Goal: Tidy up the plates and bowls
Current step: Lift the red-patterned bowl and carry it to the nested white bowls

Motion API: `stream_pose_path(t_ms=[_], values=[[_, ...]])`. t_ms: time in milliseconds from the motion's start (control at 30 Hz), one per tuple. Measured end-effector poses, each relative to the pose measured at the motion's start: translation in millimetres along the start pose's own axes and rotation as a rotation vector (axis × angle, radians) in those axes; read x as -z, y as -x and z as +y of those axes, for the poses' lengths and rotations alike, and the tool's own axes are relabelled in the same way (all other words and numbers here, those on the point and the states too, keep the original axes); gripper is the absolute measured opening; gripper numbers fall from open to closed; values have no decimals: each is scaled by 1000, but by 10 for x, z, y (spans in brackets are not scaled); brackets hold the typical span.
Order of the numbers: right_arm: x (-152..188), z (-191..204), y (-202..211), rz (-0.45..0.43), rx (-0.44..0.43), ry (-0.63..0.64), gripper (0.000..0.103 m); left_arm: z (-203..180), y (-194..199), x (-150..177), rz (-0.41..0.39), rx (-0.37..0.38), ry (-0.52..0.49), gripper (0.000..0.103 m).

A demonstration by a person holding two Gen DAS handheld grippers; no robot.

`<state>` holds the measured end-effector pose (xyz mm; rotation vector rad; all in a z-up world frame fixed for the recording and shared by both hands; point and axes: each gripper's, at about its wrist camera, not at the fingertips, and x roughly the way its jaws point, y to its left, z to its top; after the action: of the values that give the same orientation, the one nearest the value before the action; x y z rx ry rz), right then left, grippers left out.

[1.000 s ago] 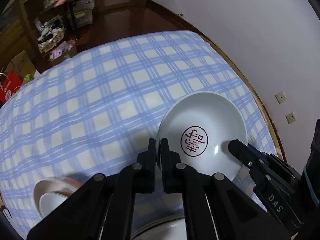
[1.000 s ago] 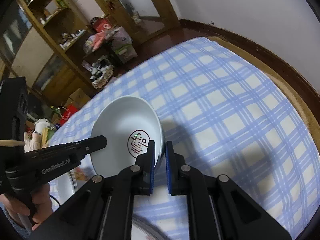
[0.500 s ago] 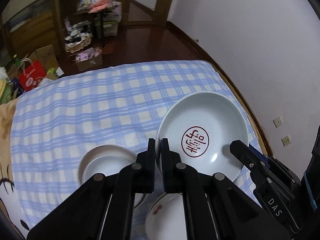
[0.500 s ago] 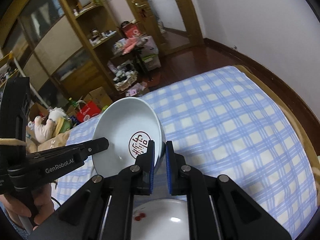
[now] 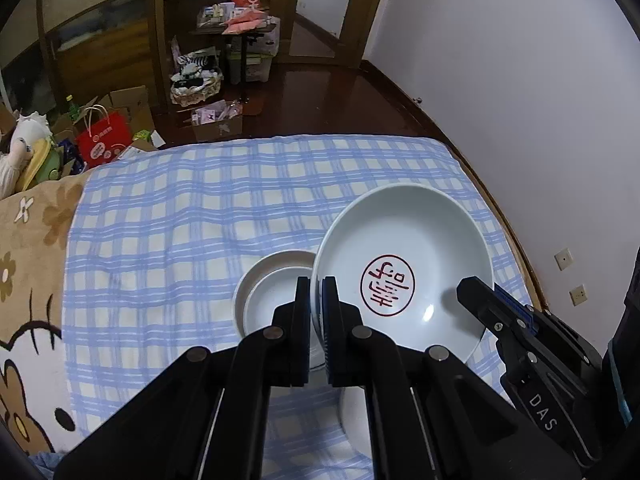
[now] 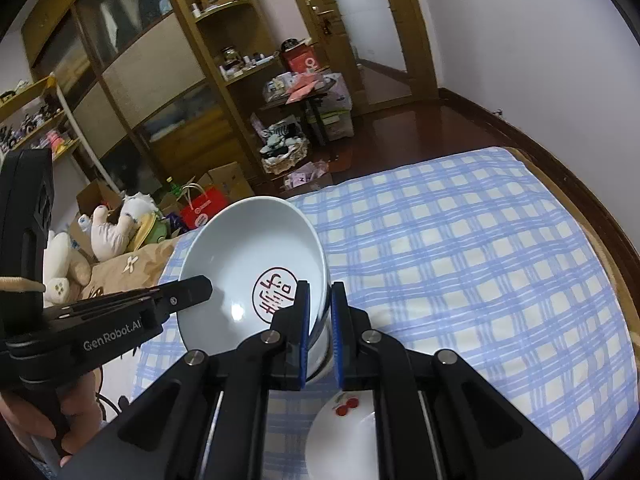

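A white bowl with a red seal mark (image 5: 404, 264) hangs in the air above the blue checked cloth (image 5: 180, 216). My left gripper (image 5: 316, 292) is shut on its left rim and my right gripper (image 6: 320, 300) is shut on its right rim; the bowl also shows in the right wrist view (image 6: 248, 264). Below it on the cloth sits a small white bowl (image 5: 268, 296) stacked in another. A white plate with red cherries (image 6: 344, 428) lies near the front, under my right gripper, and also shows in the left wrist view (image 5: 356, 416).
The cloth covers a bed with a wooden edge (image 6: 592, 216) by a white wall (image 5: 520, 80). A brown cartoon blanket (image 5: 24, 280) lies to the left. Beyond the bed are a dark wood floor, shelves (image 6: 208, 80), boxes and a red bag (image 5: 104, 144).
Both grippers have lifted the marked bowl higher and drawn back. The stacked small bowls and the cherry plate have come into view below it.
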<state>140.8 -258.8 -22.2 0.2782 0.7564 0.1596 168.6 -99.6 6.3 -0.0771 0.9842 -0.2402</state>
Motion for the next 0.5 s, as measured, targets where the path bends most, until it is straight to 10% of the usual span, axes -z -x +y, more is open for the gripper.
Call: stream_pose_path(t_ms=[500], values=[[113, 82, -415, 52, -50, 28, 11, 383, -281, 148, 23, 17, 45, 6]])
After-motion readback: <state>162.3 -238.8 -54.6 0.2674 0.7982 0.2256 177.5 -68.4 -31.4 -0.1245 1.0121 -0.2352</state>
